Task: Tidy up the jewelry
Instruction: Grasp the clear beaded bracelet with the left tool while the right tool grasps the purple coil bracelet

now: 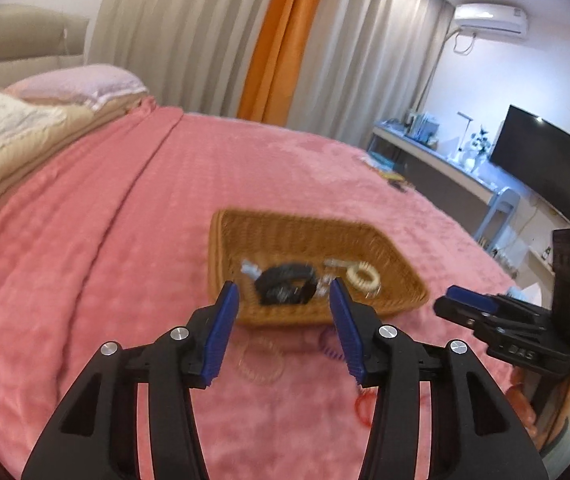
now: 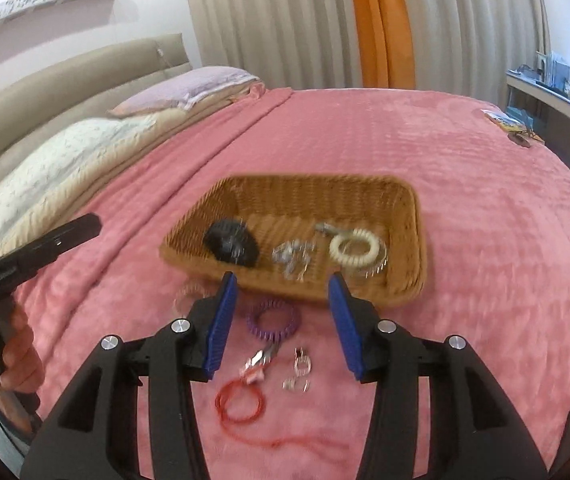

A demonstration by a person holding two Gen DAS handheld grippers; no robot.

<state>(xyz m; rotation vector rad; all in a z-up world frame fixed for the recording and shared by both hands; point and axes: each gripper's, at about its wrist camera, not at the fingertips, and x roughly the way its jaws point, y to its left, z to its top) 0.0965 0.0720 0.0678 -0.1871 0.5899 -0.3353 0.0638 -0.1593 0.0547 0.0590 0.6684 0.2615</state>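
A wicker basket [image 2: 405,216] sits on the pink bedspread; it also shows in the left wrist view [image 1: 245,232]. It holds a black hair tie [image 2: 231,242], a cream coil bracelet [image 2: 355,249] and clear clips [image 2: 293,258]. In front of it on the bed lie a purple coil tie [image 2: 272,319], a red cord with a pink clip [image 2: 241,400] and small silver clips [image 2: 299,372]. My right gripper [image 2: 283,322] is open above these loose pieces. My left gripper [image 1: 283,330] is open and empty above a clear coil tie [image 1: 259,360].
Pillows [image 2: 181,92] and folded bedding lie at the head of the bed. A desk [image 1: 437,156] and a dark screen [image 1: 545,168] stand beyond the bed's far side. Small items [image 2: 513,126] lie near the bed's far edge.
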